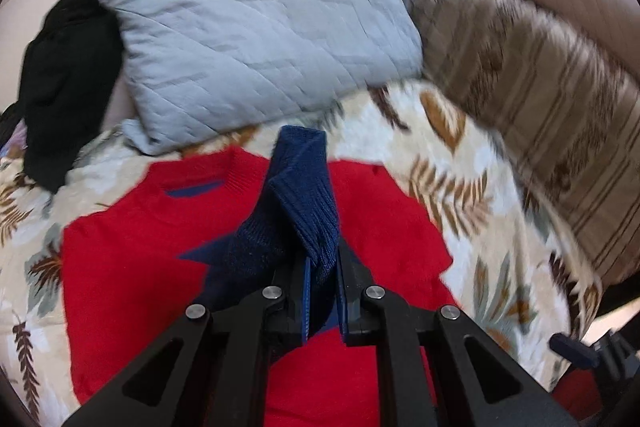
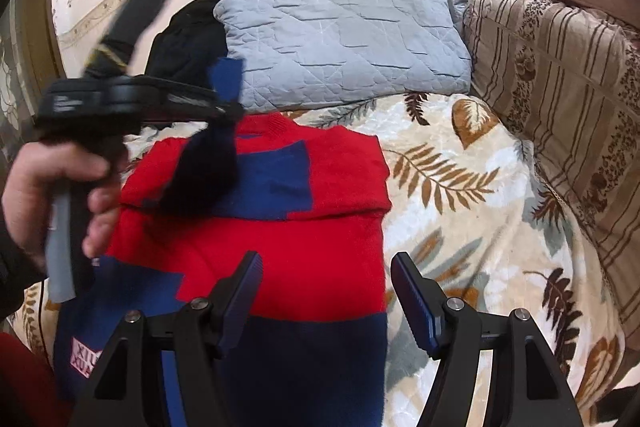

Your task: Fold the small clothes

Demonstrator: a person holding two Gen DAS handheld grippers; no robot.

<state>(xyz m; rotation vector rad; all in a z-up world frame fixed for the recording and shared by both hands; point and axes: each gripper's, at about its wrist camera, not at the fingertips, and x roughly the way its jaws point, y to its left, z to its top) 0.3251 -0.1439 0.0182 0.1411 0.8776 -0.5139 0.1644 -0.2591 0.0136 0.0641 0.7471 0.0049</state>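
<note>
A small red and navy sweater [image 2: 304, 259] lies flat on the leaf-print bedspread [image 2: 460, 187], its right sleeve folded across the chest. My left gripper [image 1: 322, 267] is shut on the navy ribbed cuff [image 1: 308, 195] of the other sleeve and holds it lifted above the red body [image 1: 132, 259]. In the right wrist view the left gripper [image 2: 230, 107] shows at the left, held by a hand, with the sleeve [image 2: 212, 167] hanging from it. My right gripper [image 2: 324, 267] is open and empty, just above the sweater's lower right edge.
A grey quilted pillow [image 2: 344, 39] lies at the head of the bed with a black garment [image 2: 188, 43] beside it. A brown striped blanket [image 2: 560, 87] runs along the right side. A wall stands behind.
</note>
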